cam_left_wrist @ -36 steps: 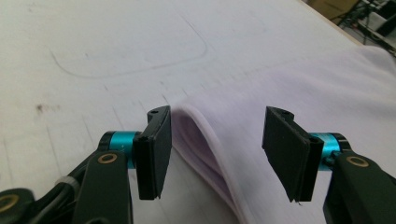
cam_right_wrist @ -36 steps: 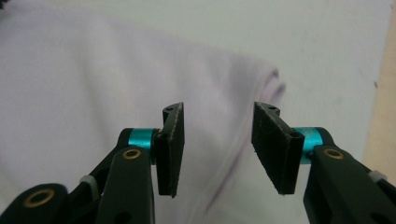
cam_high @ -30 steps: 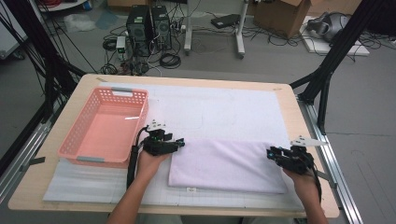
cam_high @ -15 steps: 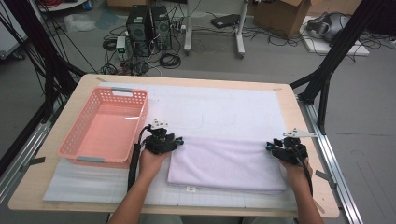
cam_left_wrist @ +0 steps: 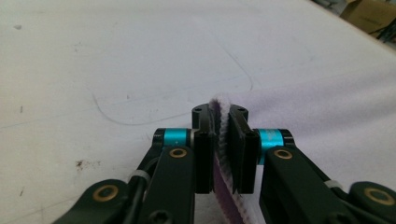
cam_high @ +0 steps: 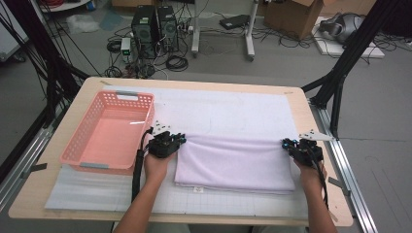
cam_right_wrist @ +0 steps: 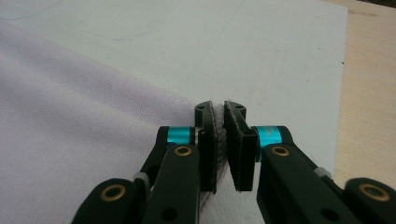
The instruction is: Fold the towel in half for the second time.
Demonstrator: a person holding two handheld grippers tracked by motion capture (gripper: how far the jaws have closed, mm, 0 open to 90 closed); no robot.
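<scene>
A folded pale lilac cloth (cam_high: 235, 162) lies on the white mat (cam_high: 228, 109) in the middle of the table. My left gripper (cam_high: 179, 140) is shut on the cloth's far left corner; in the left gripper view the cloth's edge (cam_left_wrist: 223, 105) is pinched between the jaws of that gripper (cam_left_wrist: 220, 114). At the far right corner my right gripper (cam_high: 287, 144) is shut on the cloth too, and the right gripper view has the cloth (cam_right_wrist: 84, 121) spreading away to the left of this gripper (cam_right_wrist: 219, 109).
A pink plastic basket (cam_high: 111, 131) stands empty at the left of the table, close to my left hand. Bare wooden table edge (cam_high: 318, 145) runs along the right. Computer towers and cables sit on the floor beyond the table.
Both grippers have moved away from me with the cloth's corners, drawing its far edge farther up the mat. The right gripper travelled more.
</scene>
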